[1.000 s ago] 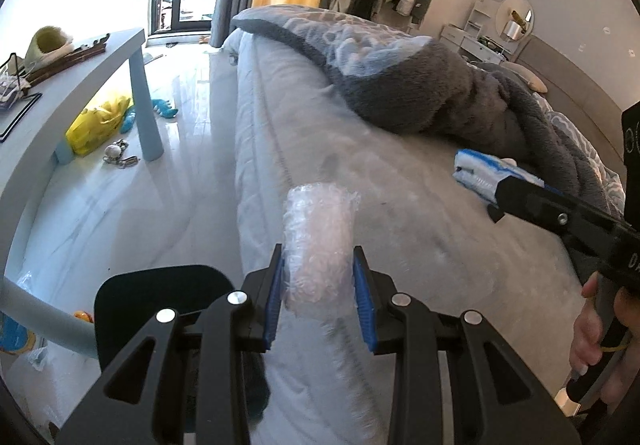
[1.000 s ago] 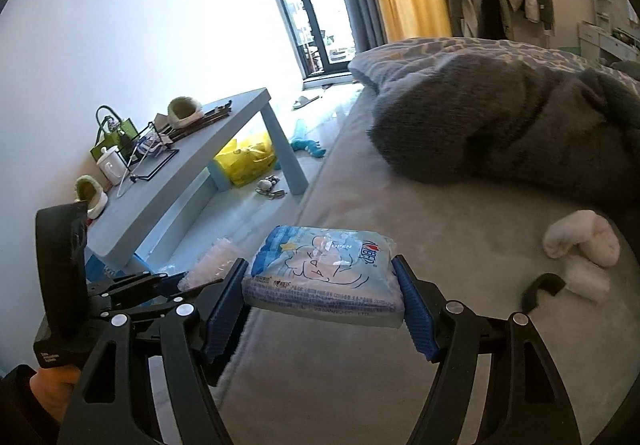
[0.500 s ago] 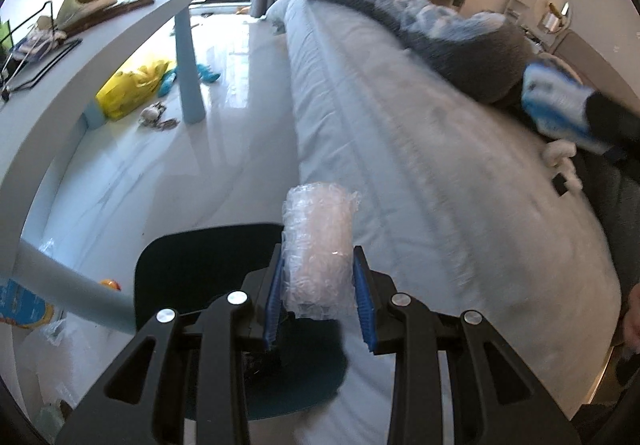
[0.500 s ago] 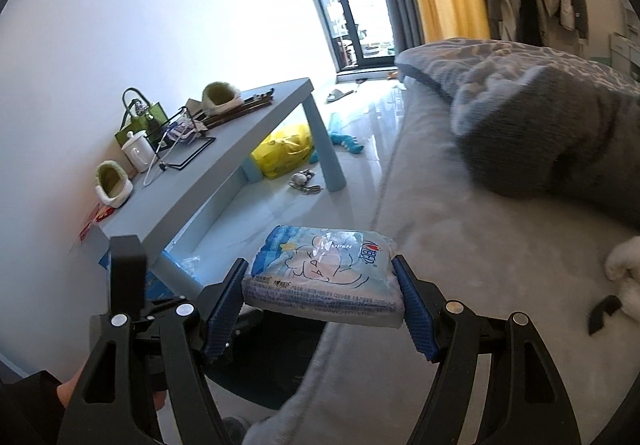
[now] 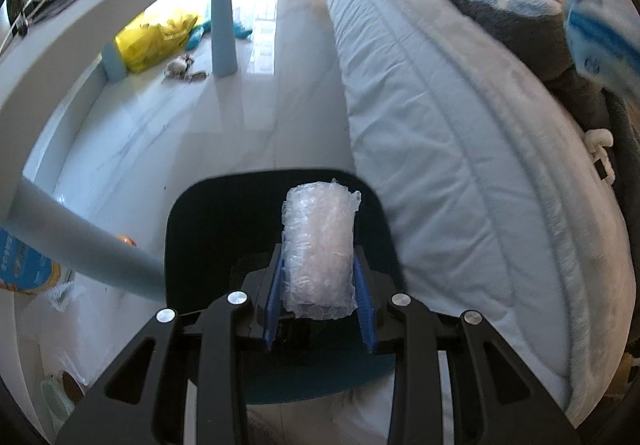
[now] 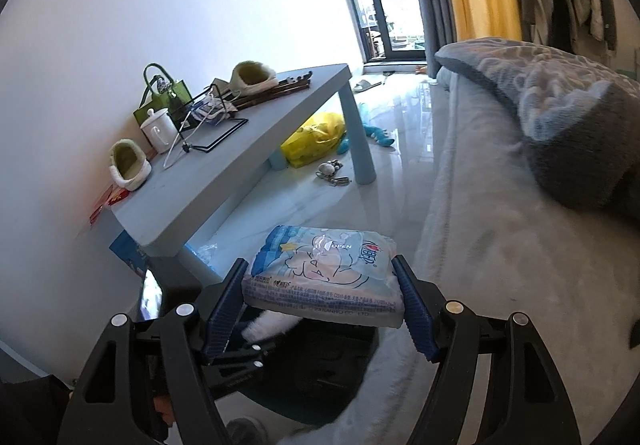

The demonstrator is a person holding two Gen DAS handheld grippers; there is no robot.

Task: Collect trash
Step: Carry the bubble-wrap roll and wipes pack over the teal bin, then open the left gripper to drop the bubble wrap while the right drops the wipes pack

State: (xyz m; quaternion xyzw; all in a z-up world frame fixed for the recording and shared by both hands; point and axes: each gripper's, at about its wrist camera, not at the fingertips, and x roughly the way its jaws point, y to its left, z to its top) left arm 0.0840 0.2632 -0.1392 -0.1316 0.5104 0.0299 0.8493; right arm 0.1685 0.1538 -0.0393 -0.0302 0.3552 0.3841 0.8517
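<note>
- My left gripper (image 5: 320, 301) is pinching a roll of bubble wrap (image 5: 319, 251) between its blue pads; the roll stands upright out of the jaws.
- Through the left wrist camera, that roll hangs over the dark bin (image 5: 216, 237) on the floor, which sits just beside the edge of the bed (image 5: 460, 165).
- My right gripper (image 6: 322, 303) is clamped on a pale blue tissue pack (image 6: 324, 273), held flat across its width, with a pad against each short side.
- From the right wrist camera I see the pack hanging above the same dark bin (image 6: 320, 373); the left gripper (image 6: 256, 329) with its white roll shows below and to the left of the pack.
- In the left view the tissue pack (image 5: 600, 41) appears blurred at the upper right edge.
- The pale blue desk (image 6: 224, 181) stands left of the bin and carries fluffy slippers (image 6: 128, 165), a white mug (image 6: 160, 131) and a green bag (image 6: 164, 97).
- A yellow plastic bag (image 6: 316, 139) lies on the floor under the desk.
- A grey blanket (image 6: 560, 117) is bunched on the bed.
</note>
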